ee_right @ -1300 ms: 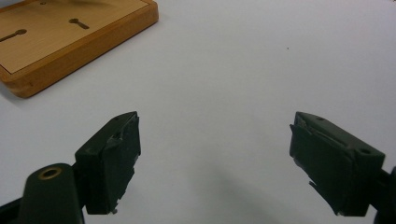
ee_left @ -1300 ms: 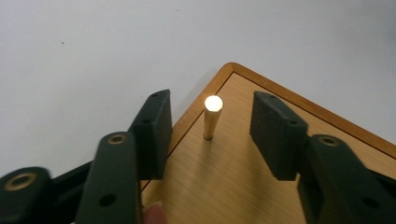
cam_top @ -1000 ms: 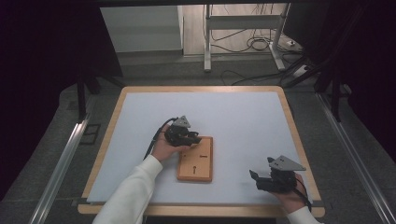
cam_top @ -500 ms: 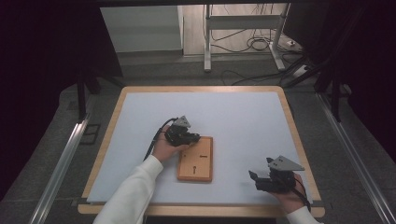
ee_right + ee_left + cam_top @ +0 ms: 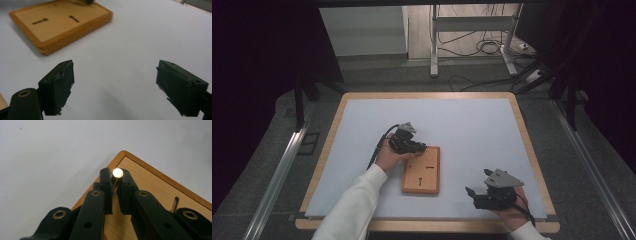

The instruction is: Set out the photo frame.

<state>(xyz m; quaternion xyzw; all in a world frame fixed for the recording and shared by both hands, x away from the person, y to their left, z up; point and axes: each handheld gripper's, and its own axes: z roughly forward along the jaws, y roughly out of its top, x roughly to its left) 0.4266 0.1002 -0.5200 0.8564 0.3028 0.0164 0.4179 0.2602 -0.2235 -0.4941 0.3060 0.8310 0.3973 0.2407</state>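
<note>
The table has a smooth, pale blue-white top in a wooden frame. On it lies a flat rectangular wooden board with a raised rim and 2 pins lying on it. The right gripper hovers near the board, jaws wide apart, holding nothing. The left gripper, over the board's corner, has just closed its jaws tight on a thin metal pin with a round, shiny head.

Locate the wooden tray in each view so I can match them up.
High view: wooden tray at centre, left gripper at its far left corner.
Left gripper view: right of centre, corner beyond the jaws.
Right gripper view: top left.
Shared landmark: the tray's slots.
</note>
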